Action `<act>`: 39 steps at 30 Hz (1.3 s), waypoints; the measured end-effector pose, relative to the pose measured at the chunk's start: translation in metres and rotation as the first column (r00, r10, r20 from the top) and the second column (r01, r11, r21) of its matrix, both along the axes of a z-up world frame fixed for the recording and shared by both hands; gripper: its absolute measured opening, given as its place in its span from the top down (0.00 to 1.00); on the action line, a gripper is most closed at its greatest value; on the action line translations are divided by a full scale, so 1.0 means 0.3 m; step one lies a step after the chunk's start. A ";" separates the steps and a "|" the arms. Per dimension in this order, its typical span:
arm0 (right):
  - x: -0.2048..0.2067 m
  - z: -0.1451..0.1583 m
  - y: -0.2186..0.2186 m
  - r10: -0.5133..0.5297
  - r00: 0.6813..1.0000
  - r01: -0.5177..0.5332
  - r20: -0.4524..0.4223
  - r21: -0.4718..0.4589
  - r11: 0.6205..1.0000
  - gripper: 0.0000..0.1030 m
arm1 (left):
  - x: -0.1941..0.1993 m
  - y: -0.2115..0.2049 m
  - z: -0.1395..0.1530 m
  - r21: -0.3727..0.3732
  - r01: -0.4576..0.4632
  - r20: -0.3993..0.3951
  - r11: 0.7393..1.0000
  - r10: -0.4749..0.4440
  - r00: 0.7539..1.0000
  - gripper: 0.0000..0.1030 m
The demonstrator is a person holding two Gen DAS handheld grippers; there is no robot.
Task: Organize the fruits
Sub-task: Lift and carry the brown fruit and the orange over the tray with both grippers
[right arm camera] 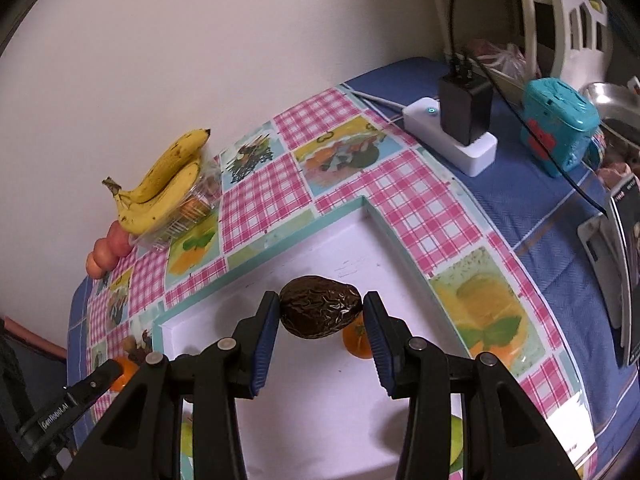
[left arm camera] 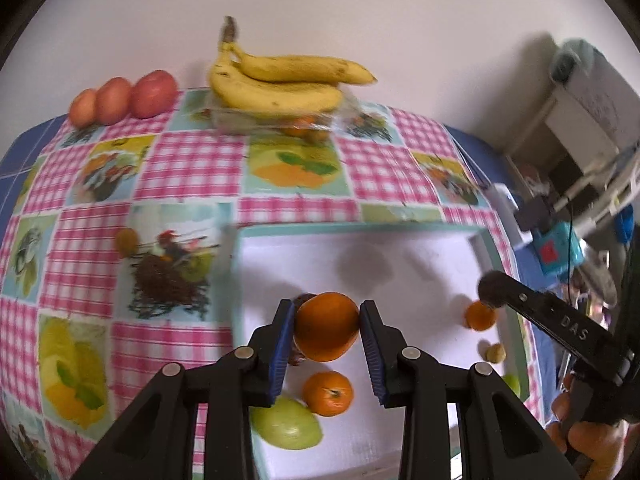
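Left wrist: left gripper (left arm camera: 327, 330) level, jaws around orange (left arm camera: 326, 326).

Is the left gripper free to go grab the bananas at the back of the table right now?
Probably not yet. The left gripper is shut on an orange above the white tray, so it must set that down first. Beyond that, the cloth between the tray and the bananas looks unobstructed.

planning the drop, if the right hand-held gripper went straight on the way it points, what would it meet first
Probably the white tray floor, then its teal far rim. The right hand-held gripper already clamps a wrinkled dark brown avocado; depth is unclear.
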State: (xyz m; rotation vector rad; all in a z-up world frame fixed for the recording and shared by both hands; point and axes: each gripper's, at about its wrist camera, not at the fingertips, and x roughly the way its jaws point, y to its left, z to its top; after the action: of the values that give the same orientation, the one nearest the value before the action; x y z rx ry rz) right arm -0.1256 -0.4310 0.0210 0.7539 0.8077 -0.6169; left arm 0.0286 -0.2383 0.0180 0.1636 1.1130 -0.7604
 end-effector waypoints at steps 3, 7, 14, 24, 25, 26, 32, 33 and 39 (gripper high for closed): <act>0.024 -0.020 0.013 0.022 1.000 -0.022 -0.022 -0.002 1.000 0.57 | -0.019 -0.033 -0.028 0.008 0.028 -0.001 1.000 -0.028 1.000 0.66; 0.040 -0.048 0.020 0.040 0.998 -0.040 -0.049 0.009 0.999 0.57 | -0.025 -0.052 -0.071 0.005 0.043 -0.030 0.999 -0.042 0.999 0.66; 0.051 -0.087 0.024 0.053 0.996 -0.051 -0.075 0.034 0.998 0.57 | -0.033 -0.064 -0.112 0.034 0.048 -0.048 0.998 -0.046 0.998 0.66; 0.076 -0.100 0.040 0.073 0.992 -0.072 -0.103 0.017 0.997 0.57 | -0.044 -0.076 -0.116 0.065 0.073 -0.027 0.995 -0.071 0.997 0.66; 0.078 -0.101 0.041 0.074 0.992 -0.073 -0.104 0.016 0.997 0.57 | -0.040 -0.072 -0.116 0.063 0.069 -0.030 0.996 -0.067 0.997 0.66; 0.080 -0.101 0.042 0.076 0.991 -0.075 -0.106 0.014 0.997 0.57 | -0.034 -0.069 -0.117 0.056 0.065 -0.039 0.996 -0.063 0.997 0.66; 0.089 -0.101 0.043 0.090 0.990 -0.089 -0.106 0.019 0.996 0.57 | -0.019 -0.055 -0.117 0.033 0.047 -0.067 0.998 -0.045 0.997 0.66; 0.088 -0.100 0.042 0.091 0.991 -0.089 -0.102 0.023 0.996 0.57 | -0.019 -0.056 -0.117 0.033 0.046 -0.068 0.998 -0.044 0.997 0.66; 0.076 -0.095 0.046 0.094 0.988 -0.086 -0.126 0.065 0.994 0.57 | -0.022 -0.058 -0.118 0.038 0.054 -0.065 0.998 -0.052 0.997 0.66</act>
State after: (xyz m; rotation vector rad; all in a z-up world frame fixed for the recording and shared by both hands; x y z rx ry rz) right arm -0.1027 -0.4171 -0.0076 0.7330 0.9776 -0.5665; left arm 0.0220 -0.2558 -0.0173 0.2039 1.1893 -0.7957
